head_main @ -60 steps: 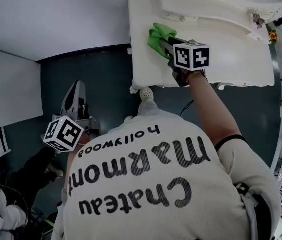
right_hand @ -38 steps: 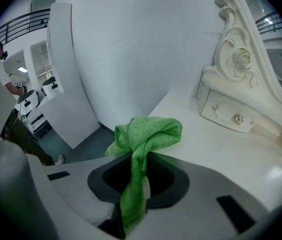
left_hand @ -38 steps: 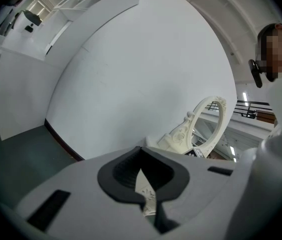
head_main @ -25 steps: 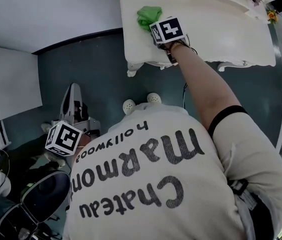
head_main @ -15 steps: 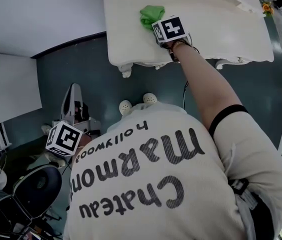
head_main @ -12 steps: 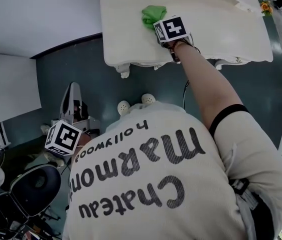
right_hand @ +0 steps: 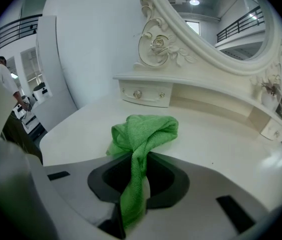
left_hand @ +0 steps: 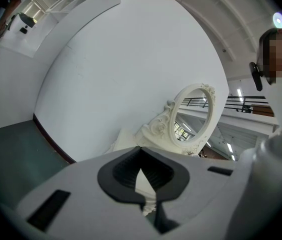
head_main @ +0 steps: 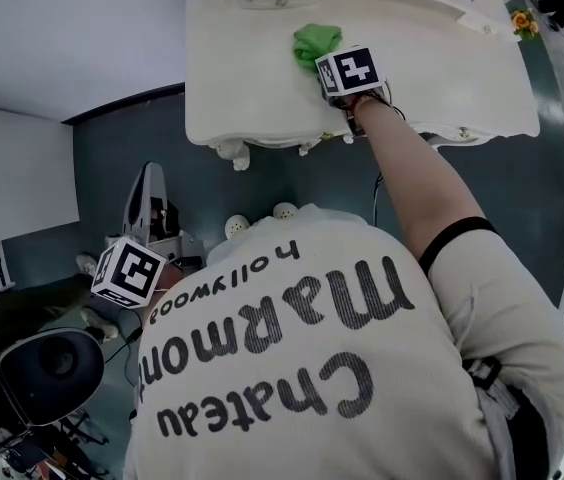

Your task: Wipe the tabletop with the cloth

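The only legible writing is on the back of the person's pale shirt (head_main: pixel 302 368), which fills the lower head view: black letters reading "Chateau Marmont", with a smaller "hollywood" beside them, all upside down from this angle. Each gripper's cube carries black-and-white square markers but no words.

The right gripper (right_hand: pixel 137 181) reaches out over the white dressing-table surface (head_main: pixel 442 78), its jaws closed on the green cloth (right_hand: pixel 143 134). The cloth is twisted into a rope that runs straight along the gripper's line – a narrow tail pinched between the jaws, then a wider knotted bunch resting on the surface just ahead. Its long axis points away from the person, toward the small drawer (right_hand: pixel 146 94) with two knobs below the carved oval mirror (right_hand: pixel 216 24). In the head view the bunch lies on the middle of the surface.

The left gripper (left_hand: pixel 142 181) hangs low at the person's left side, over the dark floor and well apart from the table – jaws together, with nothing between them
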Demonstrator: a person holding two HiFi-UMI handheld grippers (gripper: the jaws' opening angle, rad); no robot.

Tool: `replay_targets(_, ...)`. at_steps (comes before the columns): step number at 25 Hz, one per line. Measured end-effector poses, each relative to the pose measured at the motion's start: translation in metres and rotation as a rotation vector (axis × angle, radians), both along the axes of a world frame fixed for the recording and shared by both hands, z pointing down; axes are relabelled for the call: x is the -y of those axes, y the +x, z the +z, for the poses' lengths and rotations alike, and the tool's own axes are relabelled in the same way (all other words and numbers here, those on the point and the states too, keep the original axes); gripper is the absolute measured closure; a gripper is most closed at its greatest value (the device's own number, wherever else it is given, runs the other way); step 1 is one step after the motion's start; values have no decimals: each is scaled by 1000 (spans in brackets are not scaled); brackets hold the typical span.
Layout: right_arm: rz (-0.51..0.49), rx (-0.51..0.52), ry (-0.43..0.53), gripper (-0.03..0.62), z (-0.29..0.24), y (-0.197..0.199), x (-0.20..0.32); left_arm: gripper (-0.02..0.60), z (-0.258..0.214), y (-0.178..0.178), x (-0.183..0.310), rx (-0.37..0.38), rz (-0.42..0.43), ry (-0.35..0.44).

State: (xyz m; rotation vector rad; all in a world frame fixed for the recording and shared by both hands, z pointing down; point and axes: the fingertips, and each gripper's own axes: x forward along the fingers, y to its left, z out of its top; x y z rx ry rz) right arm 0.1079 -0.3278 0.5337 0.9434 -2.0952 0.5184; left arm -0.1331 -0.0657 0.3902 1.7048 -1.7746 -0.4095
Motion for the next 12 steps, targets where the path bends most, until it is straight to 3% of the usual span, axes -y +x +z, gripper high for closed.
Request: replay_targets(12, 25, 26, 15, 510, -1, 30, 2, 574, -9, 27, 6, 40, 32, 12)
